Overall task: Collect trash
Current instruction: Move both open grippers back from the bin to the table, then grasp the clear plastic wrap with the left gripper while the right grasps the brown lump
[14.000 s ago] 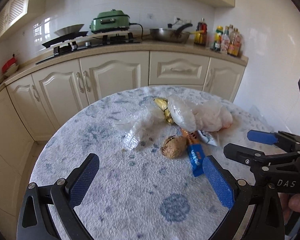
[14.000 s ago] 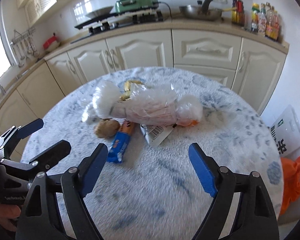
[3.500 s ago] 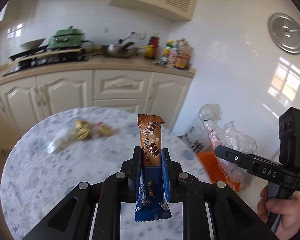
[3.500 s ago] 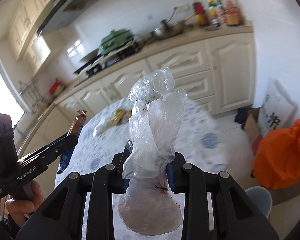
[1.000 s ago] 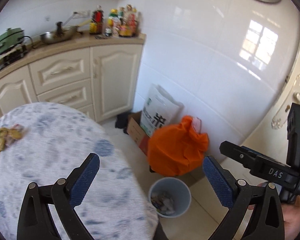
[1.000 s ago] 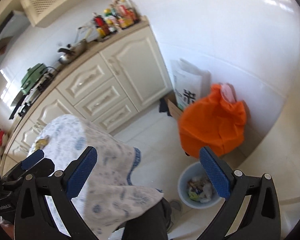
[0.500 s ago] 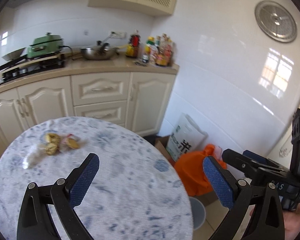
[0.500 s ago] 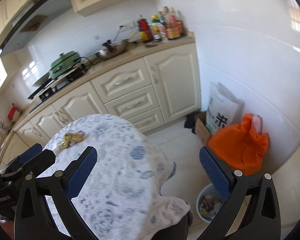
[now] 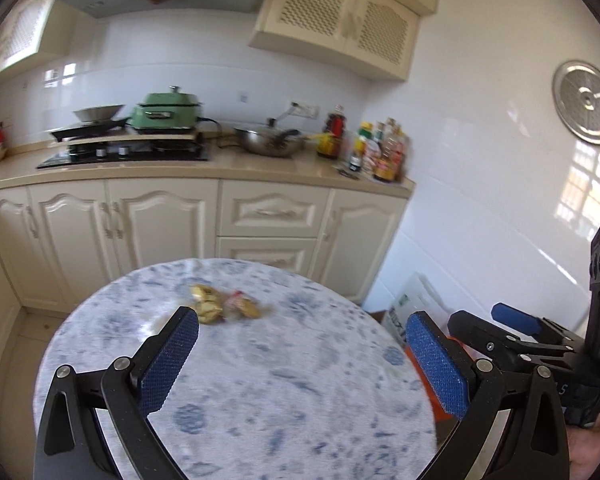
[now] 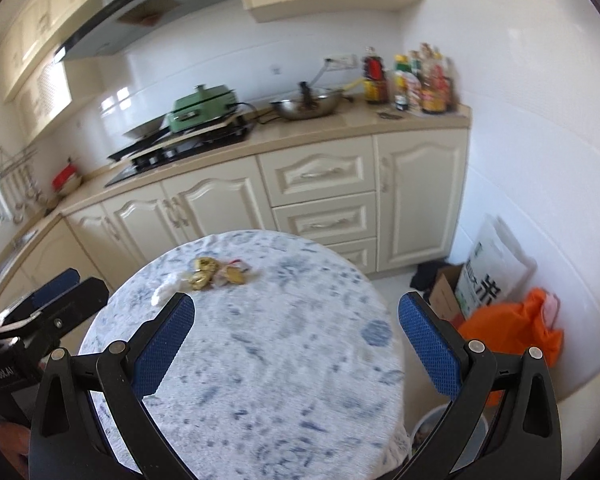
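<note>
We've got both the left gripper [image 9: 302, 354] and right gripper [image 10: 296, 338] spread wide with nothing between the pads, hovering over the round table [image 9: 284, 376]. The leftover gold candy wrappers [image 10: 216, 274] sit well beyond the fingertips, slightly toward the left finger, and the trash bin [image 10: 428, 426] peeks out beside our right gripper's right finger.

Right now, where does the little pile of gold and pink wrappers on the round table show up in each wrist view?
Left wrist: the gold and pink wrappers lie at centre, just above the left gripper's left fingertip.
Right wrist: the wrappers sit left of centre, above the right gripper's left fingertip.
Shared landmark: the green lidded cooker on the counter behind.
</note>
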